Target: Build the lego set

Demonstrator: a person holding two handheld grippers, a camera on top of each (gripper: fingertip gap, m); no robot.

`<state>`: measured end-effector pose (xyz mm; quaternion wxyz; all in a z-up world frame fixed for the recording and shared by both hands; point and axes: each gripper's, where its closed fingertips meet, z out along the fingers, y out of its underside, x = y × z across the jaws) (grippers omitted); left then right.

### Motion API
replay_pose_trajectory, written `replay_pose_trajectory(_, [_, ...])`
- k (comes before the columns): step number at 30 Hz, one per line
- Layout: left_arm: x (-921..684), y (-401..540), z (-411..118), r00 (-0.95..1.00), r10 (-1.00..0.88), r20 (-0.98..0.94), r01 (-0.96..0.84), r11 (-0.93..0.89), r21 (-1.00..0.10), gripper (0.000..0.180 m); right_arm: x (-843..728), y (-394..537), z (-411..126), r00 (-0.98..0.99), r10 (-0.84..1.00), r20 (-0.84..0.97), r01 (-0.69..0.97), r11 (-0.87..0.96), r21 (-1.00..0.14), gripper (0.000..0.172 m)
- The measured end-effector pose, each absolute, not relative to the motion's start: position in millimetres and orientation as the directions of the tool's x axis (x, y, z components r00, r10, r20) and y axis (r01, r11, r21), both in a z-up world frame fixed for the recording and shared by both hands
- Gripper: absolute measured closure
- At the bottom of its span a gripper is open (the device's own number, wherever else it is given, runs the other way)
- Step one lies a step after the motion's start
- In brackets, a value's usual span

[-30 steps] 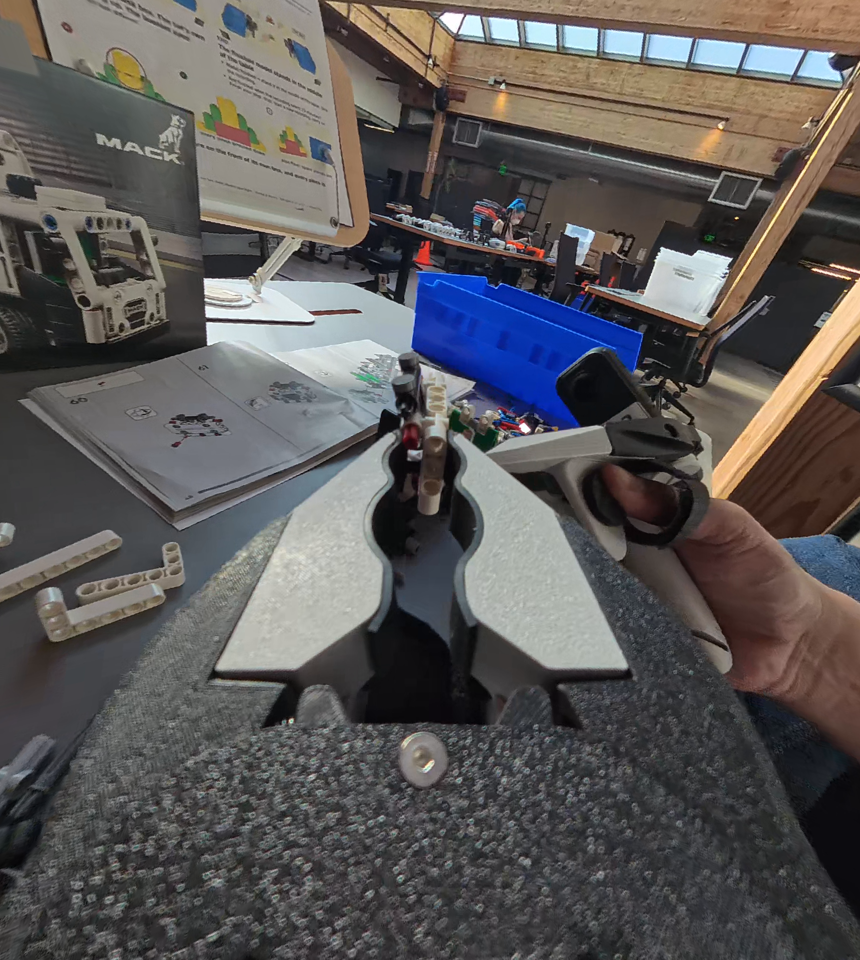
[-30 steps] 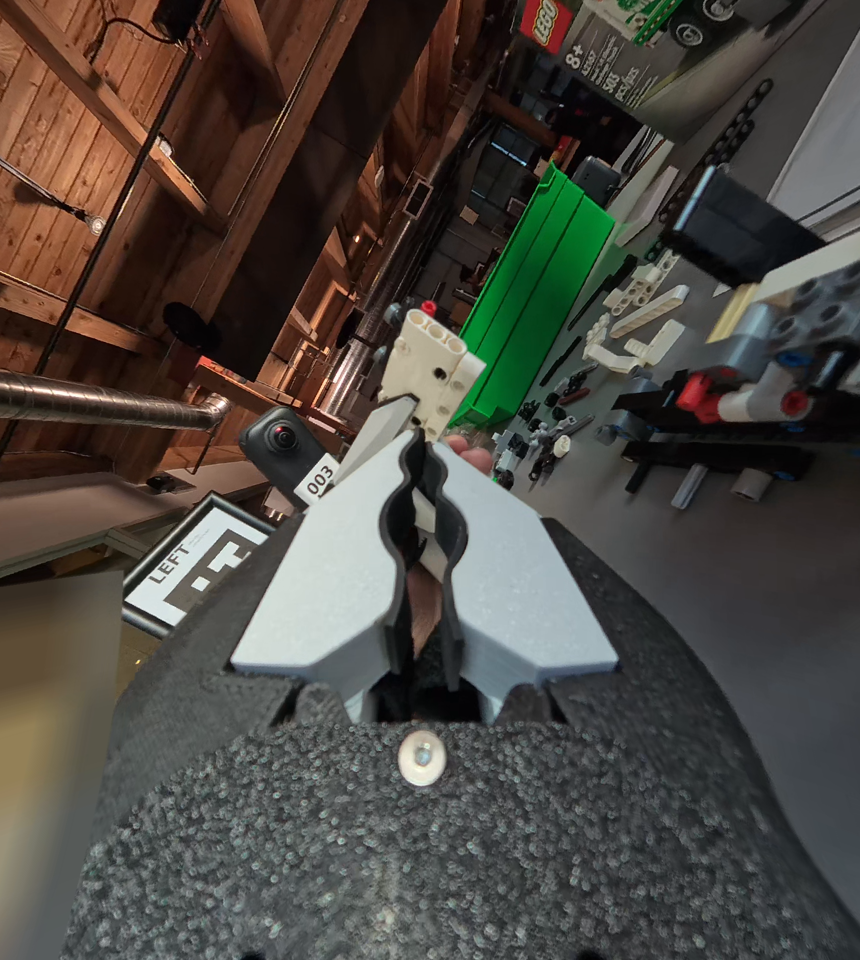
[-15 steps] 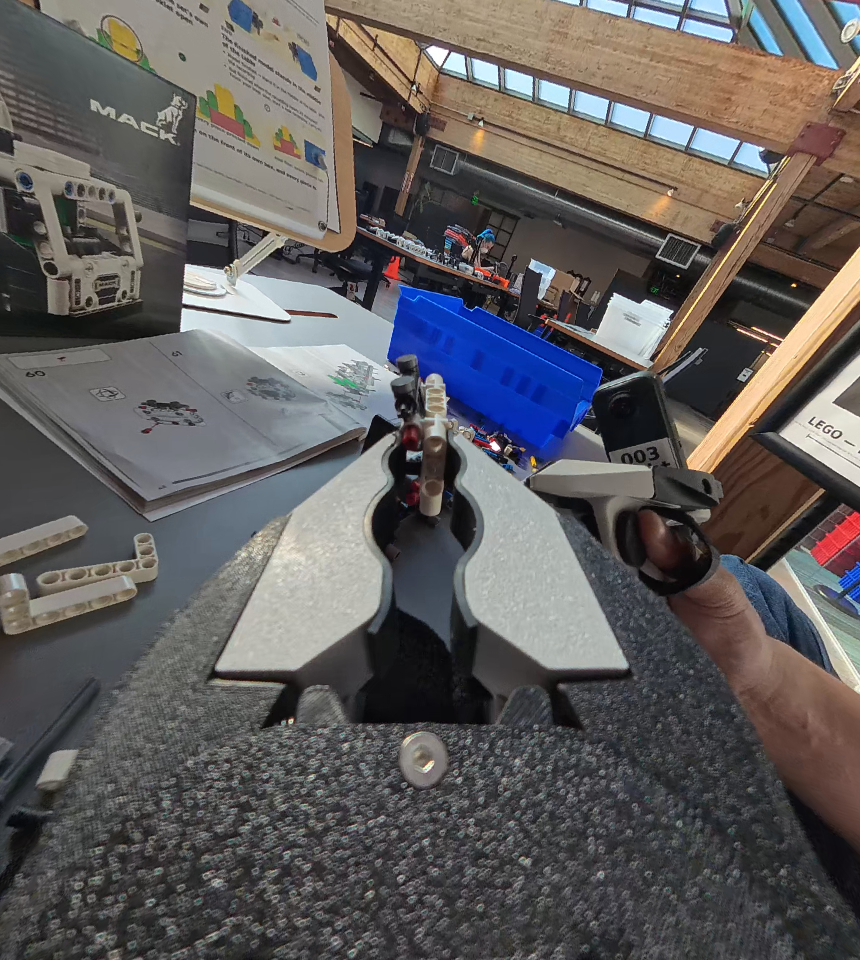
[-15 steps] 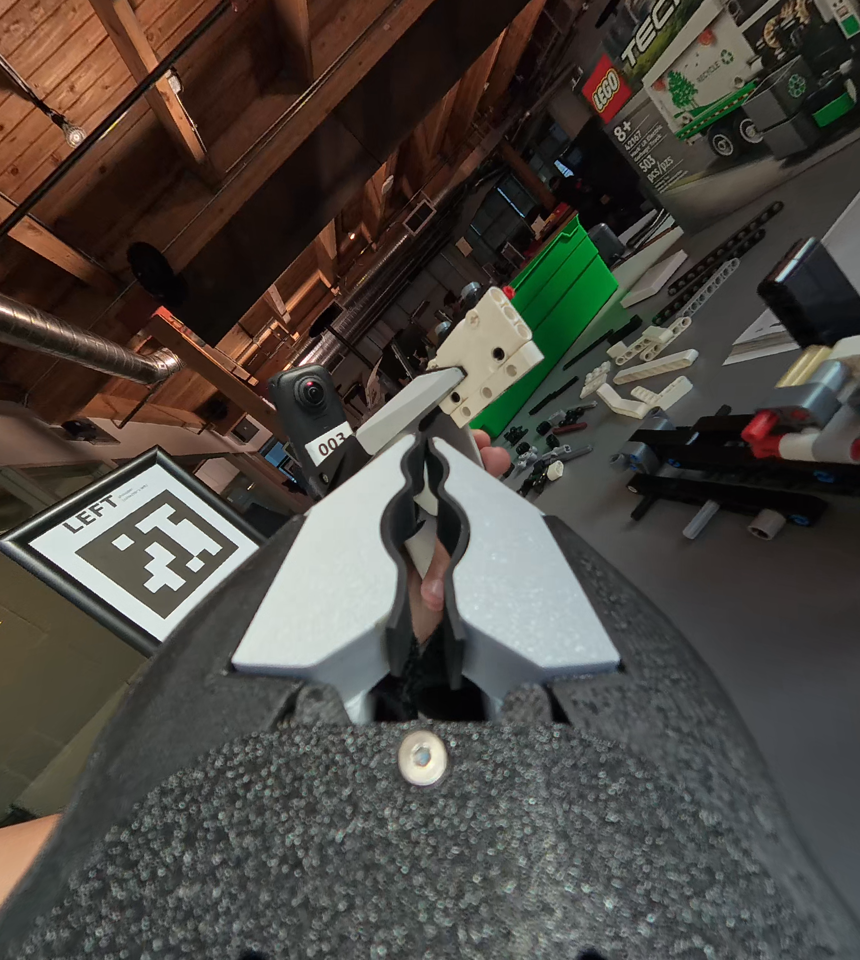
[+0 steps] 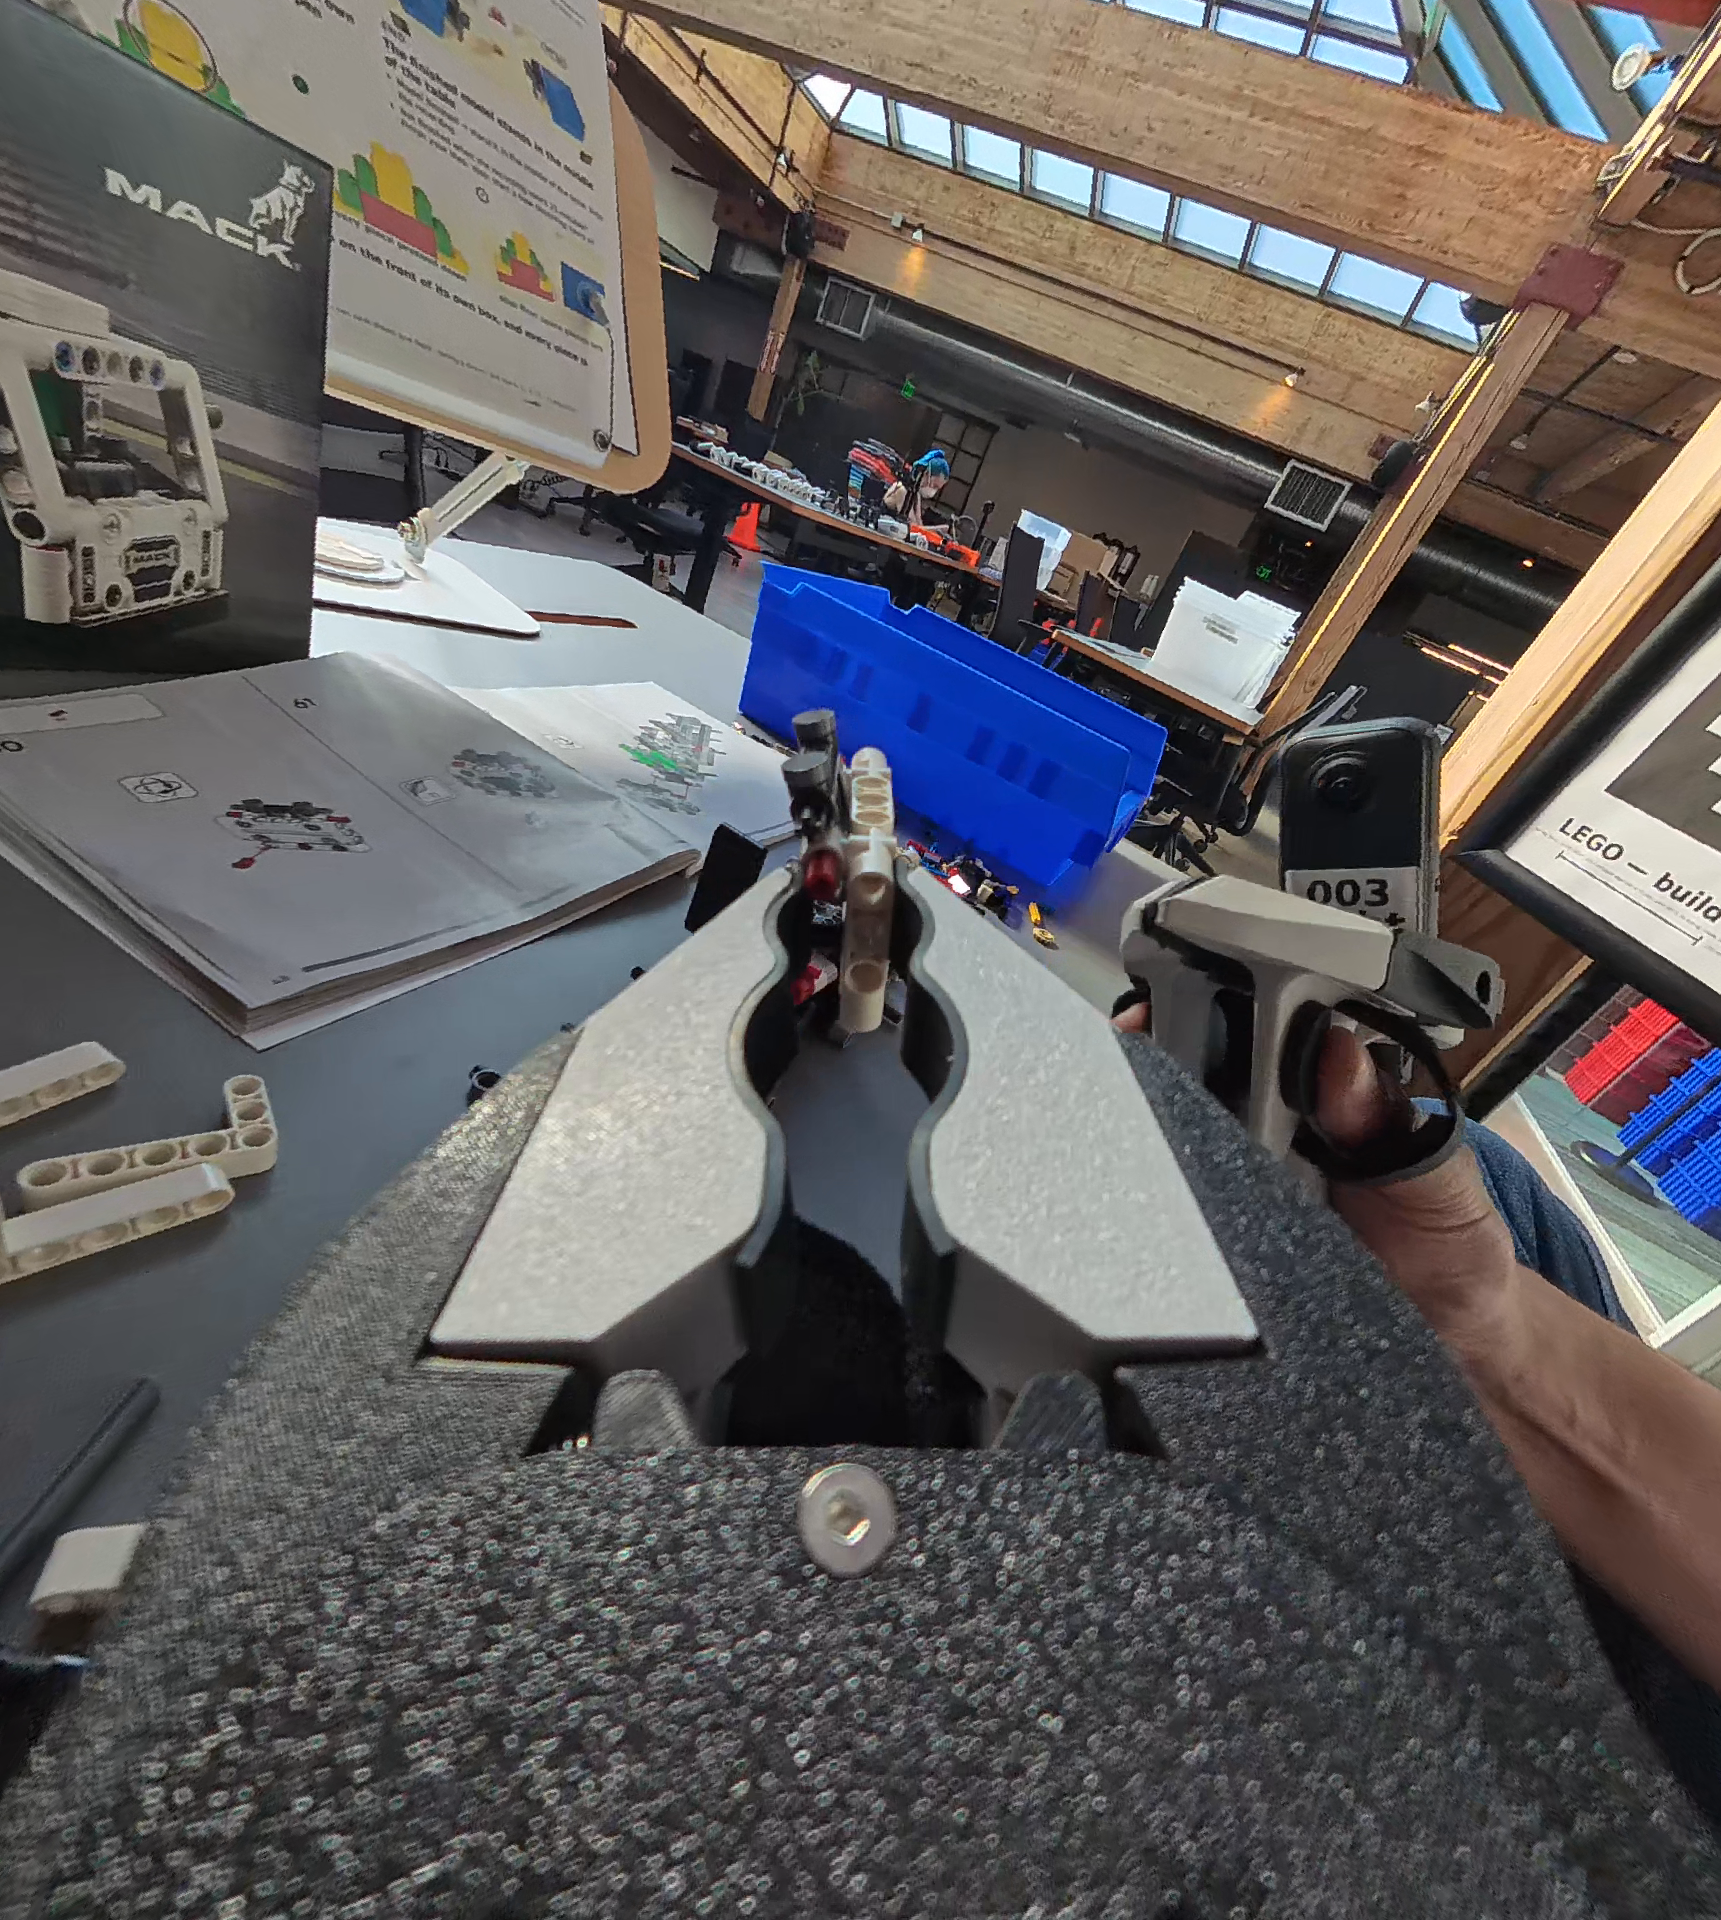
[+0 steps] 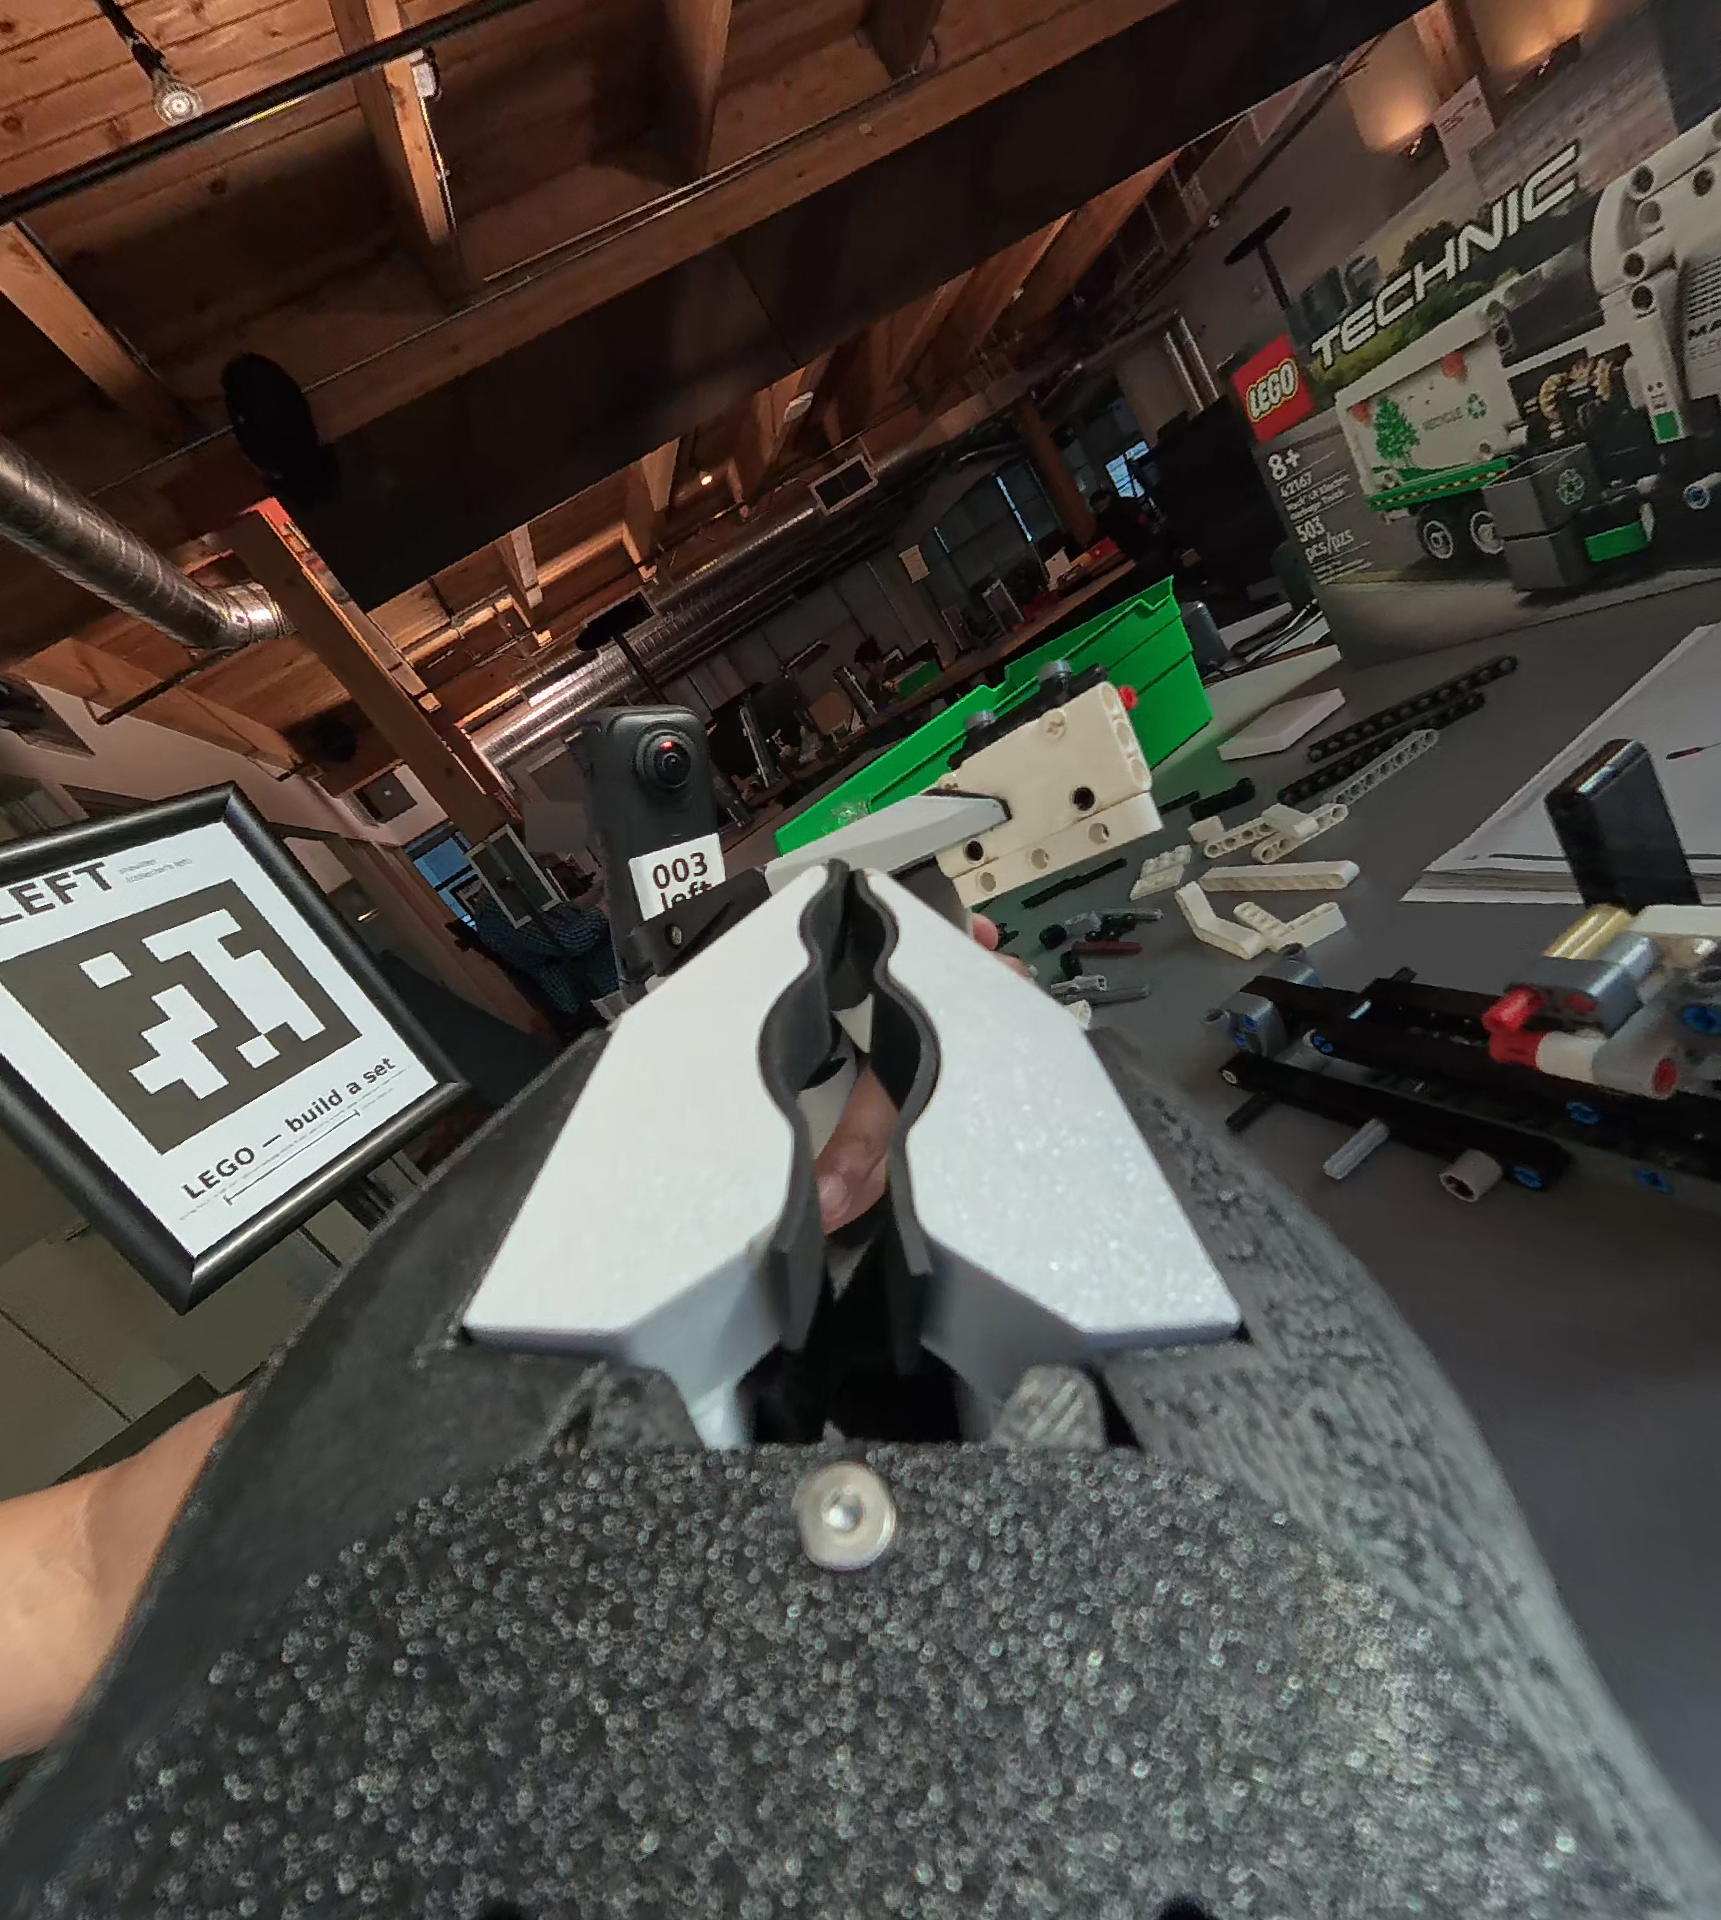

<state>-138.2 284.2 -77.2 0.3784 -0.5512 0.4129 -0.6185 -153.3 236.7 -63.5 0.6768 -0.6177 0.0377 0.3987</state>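
Above the dark table, the left gripper clamps a white brick sub-assembly between its narrowly parted fingertips. The right gripper is fully closed, gripping nothing, beside the black chassis.

A large open workshop hall: timber beams and skylights overhead, a metal duct, long worktables in the distance, and parts bins with loose building pieces on the bench.
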Motion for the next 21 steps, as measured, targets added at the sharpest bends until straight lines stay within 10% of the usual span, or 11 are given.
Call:
replay_pose_trajectory(9, [-142.7,255.1,-87.5,-0.149,-0.955,0.256,-0.089,-0.245,-0.966,0.169,-209.4,192.9,-60.6,0.632,0.668,-0.393,-0.379,-0.176,-0.909,0.172])
replay_pose_trajectory(14, [-154.1,237.1,-96.1,-0.184,-0.971,0.156,-0.15,-0.129,-0.98,0.169,-224.2,110.0,-66.0,0.783,0.603,0.156,0.085,0.144,-0.986,0.172])
replay_pose_trajectory(21, [-153.1,247.1,-94.9,-0.162,-0.961,0.225,-0.146,-0.203,-0.968,0.169,-230.1,83.4,-98.6,0.814,0.564,0.14,0.08,0.13,-0.988,0.156])
